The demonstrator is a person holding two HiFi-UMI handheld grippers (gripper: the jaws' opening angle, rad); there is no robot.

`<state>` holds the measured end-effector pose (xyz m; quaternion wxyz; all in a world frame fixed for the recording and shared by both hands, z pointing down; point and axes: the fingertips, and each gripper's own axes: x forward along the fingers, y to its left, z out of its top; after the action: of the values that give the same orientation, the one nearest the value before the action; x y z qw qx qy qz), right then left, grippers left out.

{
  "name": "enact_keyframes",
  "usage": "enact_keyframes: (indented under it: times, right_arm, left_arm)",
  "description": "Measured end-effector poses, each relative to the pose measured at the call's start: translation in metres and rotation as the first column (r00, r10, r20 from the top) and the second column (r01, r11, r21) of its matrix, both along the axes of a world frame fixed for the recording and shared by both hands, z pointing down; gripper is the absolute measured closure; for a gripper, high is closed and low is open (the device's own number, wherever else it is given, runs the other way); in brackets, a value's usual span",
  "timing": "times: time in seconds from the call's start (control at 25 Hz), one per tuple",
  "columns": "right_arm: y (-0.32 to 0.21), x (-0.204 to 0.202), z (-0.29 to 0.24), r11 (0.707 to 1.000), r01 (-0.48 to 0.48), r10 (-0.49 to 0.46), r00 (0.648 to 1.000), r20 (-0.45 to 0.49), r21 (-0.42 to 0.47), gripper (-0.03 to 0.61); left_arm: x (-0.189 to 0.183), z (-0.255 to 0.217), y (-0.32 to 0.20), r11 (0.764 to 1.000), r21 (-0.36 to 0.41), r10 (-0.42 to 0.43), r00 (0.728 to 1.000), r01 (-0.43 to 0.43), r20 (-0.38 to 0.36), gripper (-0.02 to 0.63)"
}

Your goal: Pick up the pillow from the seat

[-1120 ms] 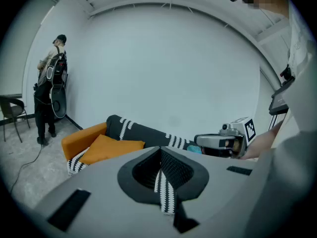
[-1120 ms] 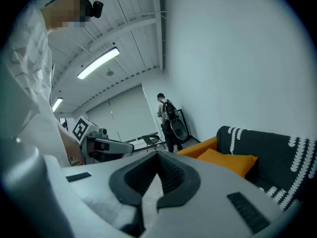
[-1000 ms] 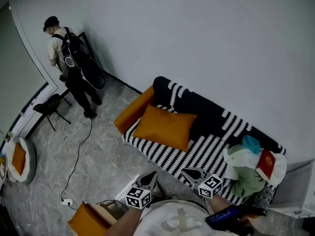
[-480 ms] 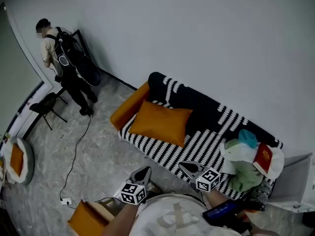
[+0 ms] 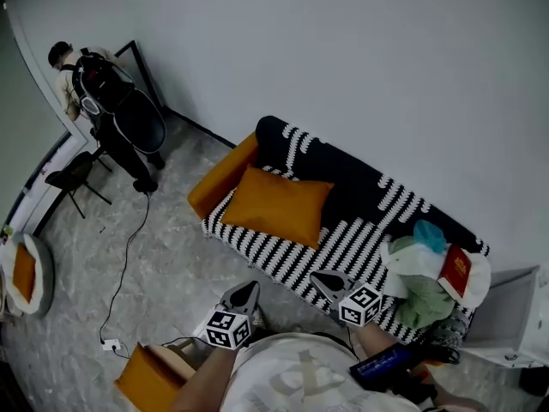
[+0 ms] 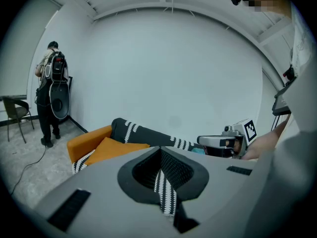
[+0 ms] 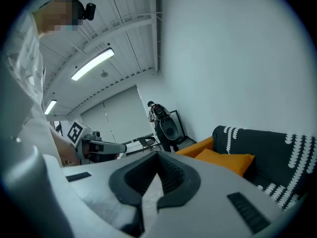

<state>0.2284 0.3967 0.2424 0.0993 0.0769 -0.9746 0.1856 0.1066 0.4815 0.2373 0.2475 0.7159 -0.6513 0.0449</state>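
A bare room with a pale wall and a grey stone-patterned floor holds a black-and-white striped sofa. The orange pillow lies at the seat's end next to the orange armrest, with its rear edge against the dark backrest. Its long axis runs along the seat, parallel to the backrest, from the armrest end toward the middle. Its broad face is turned up and outward toward the seat's front edge. Nothing of the task looks done: the pillow sits untouched. The left gripper and right gripper hover near the sofa's front edge, well apart from the pillow. Both have their jaws together and hold nothing. Reaching in, opening, gripping and lifting all remain.
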Motion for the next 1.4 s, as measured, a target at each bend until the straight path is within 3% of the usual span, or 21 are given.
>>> enact_keyframes:
  times: [0.68,1.4]
  right_arm:
    - [-0.019,-0.049,0.01,0.998,-0.052,0.051,0.998,-0.042,-0.024,0.566]
    - [-0.051,-0.118,0.01,0.988,-0.156,0.155,0.985,-0.08,-0.011,0.566]
  left_arm:
    - [-0.054,0.011,-0.018,0.999,-0.026,0.024,0.999,-0.024,-0.029,0.604]
    - [-0.132,0.018,-0.06,0.992,-0.03,0.122,0.991,-0.123,-0.052,0.606]
